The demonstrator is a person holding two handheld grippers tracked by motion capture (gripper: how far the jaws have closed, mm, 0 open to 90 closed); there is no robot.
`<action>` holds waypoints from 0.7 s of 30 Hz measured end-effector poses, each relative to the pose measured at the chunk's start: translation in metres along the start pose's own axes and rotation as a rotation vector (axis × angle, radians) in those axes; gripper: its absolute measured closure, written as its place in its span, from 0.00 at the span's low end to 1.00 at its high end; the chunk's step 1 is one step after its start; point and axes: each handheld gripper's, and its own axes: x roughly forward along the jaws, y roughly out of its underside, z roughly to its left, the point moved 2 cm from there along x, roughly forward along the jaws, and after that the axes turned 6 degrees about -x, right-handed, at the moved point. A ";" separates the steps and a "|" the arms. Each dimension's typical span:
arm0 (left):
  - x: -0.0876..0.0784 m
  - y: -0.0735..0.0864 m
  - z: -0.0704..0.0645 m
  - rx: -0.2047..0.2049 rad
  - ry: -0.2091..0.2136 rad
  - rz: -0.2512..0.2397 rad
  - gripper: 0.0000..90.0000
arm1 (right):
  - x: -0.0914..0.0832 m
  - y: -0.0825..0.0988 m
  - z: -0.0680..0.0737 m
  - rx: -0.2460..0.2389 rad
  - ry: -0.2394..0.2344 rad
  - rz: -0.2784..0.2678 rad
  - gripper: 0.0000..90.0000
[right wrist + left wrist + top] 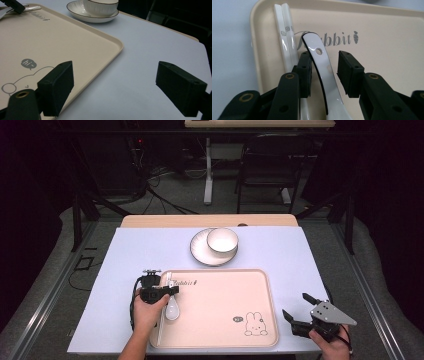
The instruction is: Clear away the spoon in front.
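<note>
The left tongs (323, 72) stand open around the white spoon (324, 75) on the tray (387, 62); one pad touches its handle. The right tongs (115, 87) hang open over the table (140, 62).

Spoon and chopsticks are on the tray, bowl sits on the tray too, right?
Not quite. The spoon and chopsticks lie on the tray, but the bowl sits on a plate on the table beyond the tray; the high view shows it.
</note>
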 end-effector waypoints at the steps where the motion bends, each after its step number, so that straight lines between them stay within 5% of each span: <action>1: 0.000 0.000 0.000 0.001 0.002 0.000 0.70 | 0.000 0.000 0.000 0.000 0.000 0.000 0.16; 21: -0.015 0.001 -0.006 0.040 -0.025 -0.051 0.56 | 0.000 0.000 -0.001 0.000 -0.001 -0.001 0.16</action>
